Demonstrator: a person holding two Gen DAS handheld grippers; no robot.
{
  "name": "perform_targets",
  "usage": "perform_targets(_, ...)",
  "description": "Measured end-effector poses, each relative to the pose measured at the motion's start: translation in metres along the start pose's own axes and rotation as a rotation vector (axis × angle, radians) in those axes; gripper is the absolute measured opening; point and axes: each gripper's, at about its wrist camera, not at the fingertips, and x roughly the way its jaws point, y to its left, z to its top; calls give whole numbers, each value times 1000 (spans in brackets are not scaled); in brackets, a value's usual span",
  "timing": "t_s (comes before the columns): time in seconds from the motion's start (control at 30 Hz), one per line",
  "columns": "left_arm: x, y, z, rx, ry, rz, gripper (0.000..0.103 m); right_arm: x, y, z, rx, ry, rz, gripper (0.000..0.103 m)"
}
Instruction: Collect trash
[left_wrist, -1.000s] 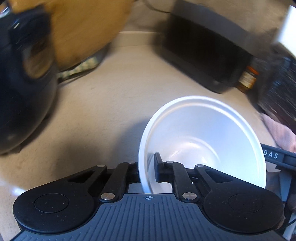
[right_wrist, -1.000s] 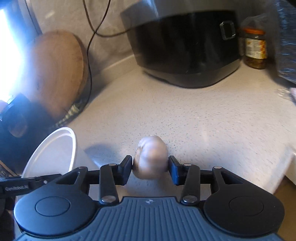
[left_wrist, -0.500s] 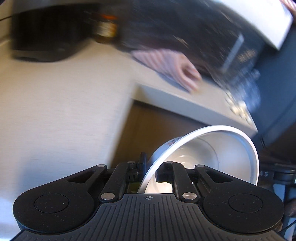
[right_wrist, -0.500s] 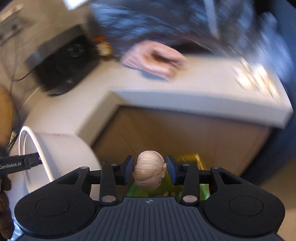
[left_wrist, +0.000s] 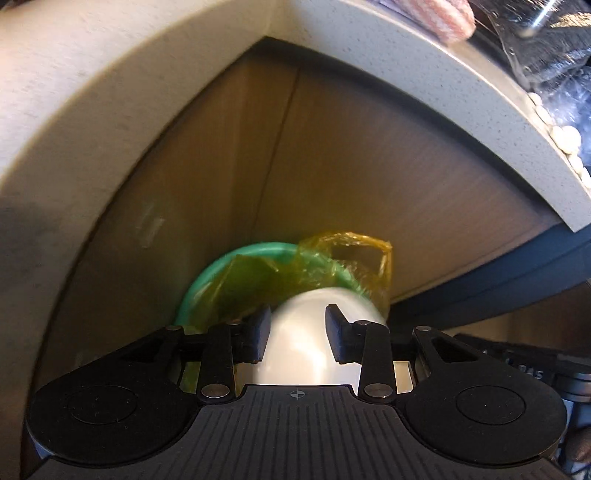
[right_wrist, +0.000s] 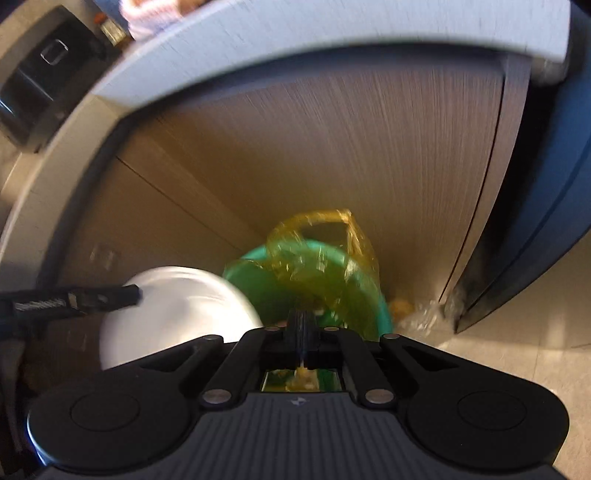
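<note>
The counter (left_wrist: 388, 70) is the largest thing in view: a thick slab of pale speckled stone, smooth-faced, meeting at an inside corner. Under it stand flat cabinet panels (right_wrist: 332, 155) of brown wood grain with fine vertical lines. To the right a dark blue door or panel (right_wrist: 546, 206) stands with a straight edge, and the floor (right_wrist: 517, 354) beside it is pale and glossy. On the counter sits a black, boxy appliance (right_wrist: 40, 74) with a glossy face.

Down in the corner of the cabinets stands a round green plastic bin (right_wrist: 266, 280) with a rolled rim, lined with a thin, crinkled yellow plastic bag (right_wrist: 332, 236) whose handle loops stick up above the rim.

The white bowl (left_wrist: 314, 350), smooth, rounded and matte like foam or plastic, lies bottom-up between the fingers of the left hand-held gripper (left_wrist: 297, 328), over the near rim of the bin. The jaws have just been opening; they now stand well apart, the right pad clearly off the bowl, so nothing is clamped.

The right hand-held gripper (right_wrist: 303, 332) points into the bin's mouth. Its jaws have just been closing and now meet, black pad against black pad, with nothing between them. A small pale lump shows in the bag below it, too blurred to identify.
</note>
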Motion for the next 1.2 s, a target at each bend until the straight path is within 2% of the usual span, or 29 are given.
perform_targets(0.17, -12, -4, 1, -24, -36, -1, 37, 3, 4, 8, -81, 22, -12, 4)
perform_targets(0.27, -40, -2, -11, -79, -100, -4, 37, -9, 19, 15, -152, 8, -3, 4)
perform_targets(0.3, -52, -3, -16, -91, -126, 3, 37, -15, 26, 17, -182, -1, 4, 8)
perform_targets(0.37, -82, -4, -27, -117, -200, 19, 37, -27, 45, 19, -251, -22, 26, 16)
perform_targets(0.43, -116, -4, -37, -144, -309, 46, 37, -41, 74, 21, -341, -58, 79, 24)
perform_targets(0.47, -136, -3, -43, -158, -372, 79, 37, -49, 91, 22, -389, -80, 116, 26)
perform_targets(0.57, -182, 1, -63, -216, -543, 216, 36, -74, 145, 20, -530, -151, 244, 42)
perform_targets(0.63, -205, 5, -78, -270, -626, 298, 35, -91, 178, 13, -620, -202, 329, 61)
perform_targets(0.67, -214, 6, -85, -292, -652, 332, 33, -100, 193, 8, -659, -231, 363, 66)
perform_targets(0.73, -224, 9, -100, -330, -685, 388, 22, -114, 216, -1, -714, -289, 409, 83)
perform_targets(0.77, -229, 10, -105, -348, -696, 397, 14, -119, 225, -6, -733, -312, 427, 86)
perform_targets(0.83, -236, 13, -120, -403, -716, 412, 14, -126, 239, -14, -773, -338, 445, 95)
perform_targets(0.9, -241, 10, -131, -431, -712, 455, 14, -129, 249, -25, -828, -351, 432, 96)
perform_targets(1.07, -249, -6, -146, -414, -747, 569, 14, -129, 258, -48, -890, -345, 393, 97)
perform_targets(1.2, -253, -11, -150, -408, -738, 546, 14, -131, 259, -52, -875, -336, 392, 97)
